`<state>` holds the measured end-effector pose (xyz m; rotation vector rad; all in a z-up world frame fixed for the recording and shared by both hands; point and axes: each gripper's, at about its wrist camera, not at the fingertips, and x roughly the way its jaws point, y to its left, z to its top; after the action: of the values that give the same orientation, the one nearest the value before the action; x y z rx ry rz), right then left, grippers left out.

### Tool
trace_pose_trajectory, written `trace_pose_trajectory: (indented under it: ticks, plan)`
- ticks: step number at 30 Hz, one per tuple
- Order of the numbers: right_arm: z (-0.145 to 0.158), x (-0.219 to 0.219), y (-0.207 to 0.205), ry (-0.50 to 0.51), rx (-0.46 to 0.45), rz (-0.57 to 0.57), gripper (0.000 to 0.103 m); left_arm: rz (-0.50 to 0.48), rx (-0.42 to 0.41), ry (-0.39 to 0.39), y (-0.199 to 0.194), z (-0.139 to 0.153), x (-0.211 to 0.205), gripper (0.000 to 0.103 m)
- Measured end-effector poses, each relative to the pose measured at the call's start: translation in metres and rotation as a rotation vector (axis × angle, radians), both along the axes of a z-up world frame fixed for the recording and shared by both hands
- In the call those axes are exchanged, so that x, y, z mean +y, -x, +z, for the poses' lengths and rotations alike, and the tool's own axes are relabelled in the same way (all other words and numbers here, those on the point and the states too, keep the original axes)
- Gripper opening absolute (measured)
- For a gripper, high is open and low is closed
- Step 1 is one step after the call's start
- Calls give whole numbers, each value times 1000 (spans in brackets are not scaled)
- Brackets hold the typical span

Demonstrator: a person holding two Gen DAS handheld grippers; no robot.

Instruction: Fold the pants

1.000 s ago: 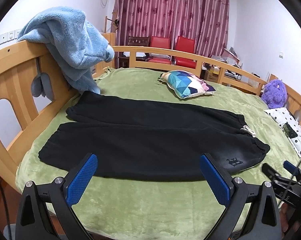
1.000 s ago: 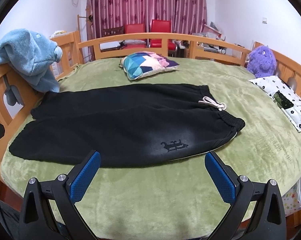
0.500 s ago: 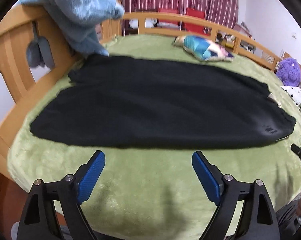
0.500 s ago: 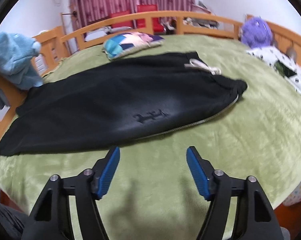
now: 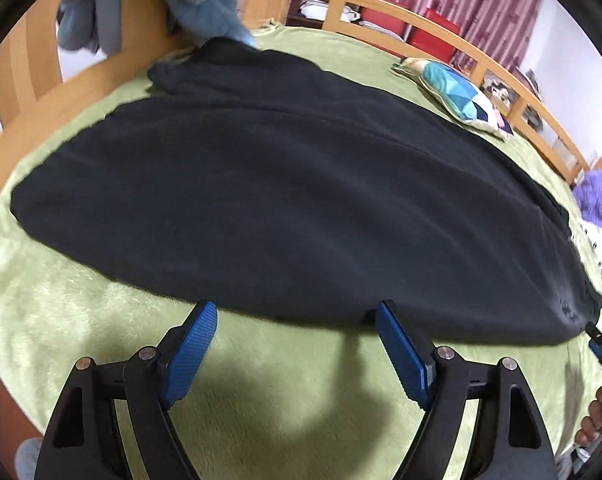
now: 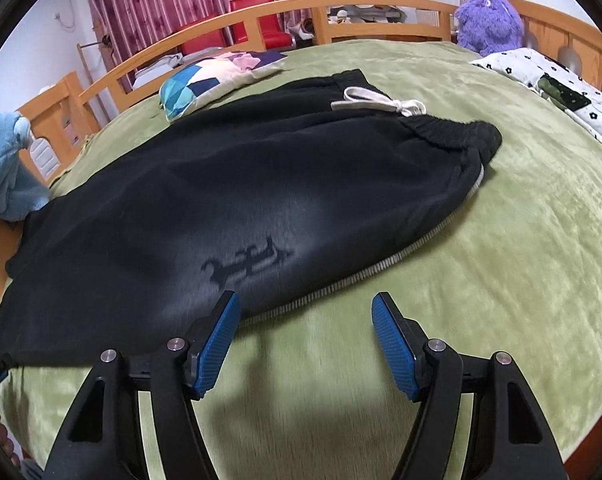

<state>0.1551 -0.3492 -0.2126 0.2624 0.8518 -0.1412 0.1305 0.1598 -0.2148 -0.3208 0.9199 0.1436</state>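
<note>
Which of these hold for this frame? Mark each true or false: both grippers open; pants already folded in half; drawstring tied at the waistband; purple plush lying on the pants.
1. Both the left gripper and right gripper are open, holding nothing. True.
2. The black pants are folded in half. False: they lie flat at full length on the green blanket.
3. A pale drawstring lies at the waistband. True.
4. The purple plush lies on the pants. False: it sits apart, by the bed rail.

The black pants (image 6: 261, 184) lie flat and spread out, both legs side by side, waistband to the right. A white drawstring (image 6: 377, 102) rests on the waistband; a dark emblem (image 6: 247, 264) marks the near leg.
</note>
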Motion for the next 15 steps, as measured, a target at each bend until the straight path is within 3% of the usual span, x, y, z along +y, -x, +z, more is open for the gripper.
trace_pose_trajectory:
  ticks: [4,11,15]
  plan:
    - [-13,-2,-23,-16,50,-4,68,26,50,64,-10,-18,13,81]
    - [-32,-7,-31,-46,70,-2,72,46,35,73,-20,-24,17,81]
    - [-34,-9,-45,-61,89,3,73,94,27,121,-27,-24,26,80]
